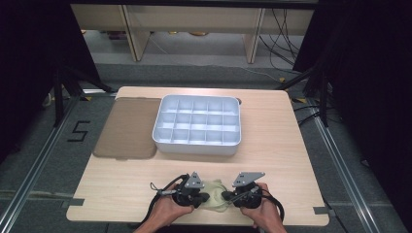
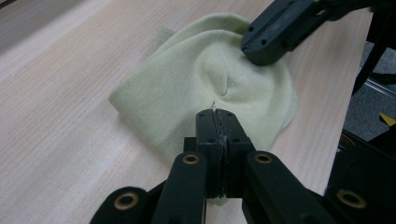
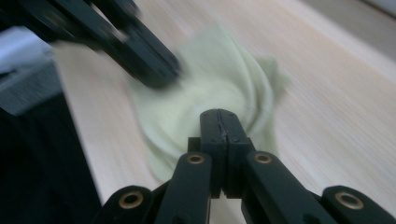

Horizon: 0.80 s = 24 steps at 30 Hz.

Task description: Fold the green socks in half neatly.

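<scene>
The bench [image 1: 286, 145] carries, toward its far edge, a white compartment tray [image 1: 197, 125] with a brown mat [image 1: 127, 127] just beside it on the left; both stand well apart from the work at the near edge. There, midway along that edge, lies a pale green knitted cloth [image 1: 216, 194], bunched and creased, with the two tongs at opposite sides of it. The left gripper [image 2: 217, 122] has its jaws fully together on the cloth's near hem, a sliver of fabric pinched between the pads. The right gripper [image 3: 219, 122] is likewise closed flat, and folds radiate from its tips, which suggests it has the opposite edge caught, though blur leaves that less sure. The step in hand looks like spreading or folding the cloth. To do it well, both grips should hold only the hem, the hands should draw apart evenly and low over the wood, and the pull should stop once the creases flatten, lest the thin pinch slip.
</scene>
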Tool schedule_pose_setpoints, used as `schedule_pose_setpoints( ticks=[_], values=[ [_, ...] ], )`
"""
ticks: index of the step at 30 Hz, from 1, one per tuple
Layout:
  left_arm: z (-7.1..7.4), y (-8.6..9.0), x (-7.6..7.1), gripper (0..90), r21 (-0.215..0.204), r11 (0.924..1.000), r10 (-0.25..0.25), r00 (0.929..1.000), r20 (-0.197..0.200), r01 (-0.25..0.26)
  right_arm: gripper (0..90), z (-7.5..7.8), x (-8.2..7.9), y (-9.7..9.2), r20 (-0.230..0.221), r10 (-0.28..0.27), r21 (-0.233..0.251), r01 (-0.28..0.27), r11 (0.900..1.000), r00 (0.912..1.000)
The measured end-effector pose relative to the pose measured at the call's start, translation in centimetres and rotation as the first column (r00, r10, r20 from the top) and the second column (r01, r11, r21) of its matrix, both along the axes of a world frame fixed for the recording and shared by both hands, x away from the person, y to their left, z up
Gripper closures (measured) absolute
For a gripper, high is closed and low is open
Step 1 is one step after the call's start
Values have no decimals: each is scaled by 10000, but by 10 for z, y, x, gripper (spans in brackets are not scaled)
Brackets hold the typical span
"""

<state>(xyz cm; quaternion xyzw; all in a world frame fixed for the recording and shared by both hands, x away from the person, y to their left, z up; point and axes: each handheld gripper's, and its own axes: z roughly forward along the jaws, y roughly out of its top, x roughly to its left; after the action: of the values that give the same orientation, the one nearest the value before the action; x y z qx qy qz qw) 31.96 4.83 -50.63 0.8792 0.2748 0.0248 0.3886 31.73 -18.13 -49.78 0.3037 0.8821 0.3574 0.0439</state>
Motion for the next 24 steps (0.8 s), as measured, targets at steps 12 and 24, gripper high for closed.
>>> schedule_pose_setpoints(
  ticks=[12, 24],
  values=[
    [14, 5, 11, 840, -253, 9995, 189, 9992, 364, -180, 900, 18, 11, -12, 585, -398, 741, 354, 9966, 9975],
    [2, 5, 36, 851, 131, 9986, 503, 9984, 258, -506, 900, 0, 30, -1, 248, -253, 55, 252, 9997, 9994]
  ],
)
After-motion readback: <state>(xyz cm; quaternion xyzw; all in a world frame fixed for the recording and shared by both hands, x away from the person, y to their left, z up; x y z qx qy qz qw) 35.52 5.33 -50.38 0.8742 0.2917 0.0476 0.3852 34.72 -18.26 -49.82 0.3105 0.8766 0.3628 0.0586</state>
